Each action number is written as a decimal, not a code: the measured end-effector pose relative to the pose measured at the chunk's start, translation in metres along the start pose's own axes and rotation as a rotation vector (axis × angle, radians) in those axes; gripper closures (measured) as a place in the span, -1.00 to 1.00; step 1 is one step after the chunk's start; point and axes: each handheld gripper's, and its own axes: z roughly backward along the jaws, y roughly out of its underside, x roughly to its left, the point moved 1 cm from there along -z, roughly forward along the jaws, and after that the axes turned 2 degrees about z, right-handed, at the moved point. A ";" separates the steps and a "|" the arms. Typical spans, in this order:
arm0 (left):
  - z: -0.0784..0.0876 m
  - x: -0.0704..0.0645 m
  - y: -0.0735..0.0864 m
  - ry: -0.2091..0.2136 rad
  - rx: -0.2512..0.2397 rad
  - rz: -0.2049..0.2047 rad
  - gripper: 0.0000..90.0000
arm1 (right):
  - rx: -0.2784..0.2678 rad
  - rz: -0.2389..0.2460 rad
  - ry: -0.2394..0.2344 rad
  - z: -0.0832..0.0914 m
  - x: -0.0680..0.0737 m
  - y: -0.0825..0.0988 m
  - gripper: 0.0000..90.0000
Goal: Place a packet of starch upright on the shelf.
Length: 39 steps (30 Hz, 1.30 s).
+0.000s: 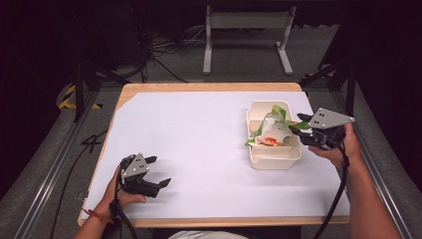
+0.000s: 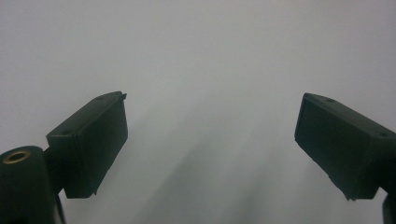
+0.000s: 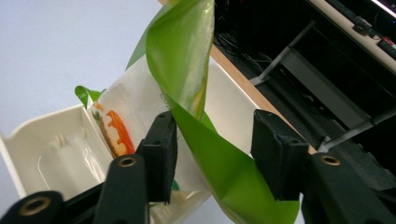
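A desk [image 1: 199, 149] covered with a white sheet is seen from above, with a person's forearms coming in from the bottom edge.

The left gripper [image 1: 158, 172] rests low over the near left part of the desk, well apart from everything else. Its jaws stand wide apart with nothing between them; in the left gripper view [image 2: 210, 140] bare white desk lies between the two black jaws.

Toward the far right of the desk sits a cream tub [image 1: 278, 162], open at the top. Inside it lies a pouch [image 1: 271, 135], white with orange print and green strips along its edges. One green strip [image 1: 283, 117] rises out of the tub toward the right.

The right gripper [image 1: 298, 124] is at the tub's right rim, held level and pointing left. In the right gripper view [image 3: 212, 149] the pouch's green strip [image 3: 187, 84] runs up between the jaws. The jaws stand part open: the strip lies against the left jaw and clear of the right one, so it is not pinched. The tub [image 3: 51, 140] and the pouch's orange print [image 3: 119, 133] lie just beyond the left jaw.
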 end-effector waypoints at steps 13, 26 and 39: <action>-0.004 0.001 -0.002 -0.012 0.016 -0.024 -0.77 | 0.001 -0.077 0.071 0.022 -0.008 0.014 -0.12; -0.003 0.001 -0.001 -0.018 0.015 -0.022 -0.77 | 0.002 -0.136 0.052 0.032 -0.003 0.033 -0.23; -0.004 0.001 -0.001 -0.015 0.017 -0.020 -0.77 | 0.053 -0.138 0.011 0.025 0.019 0.052 -0.40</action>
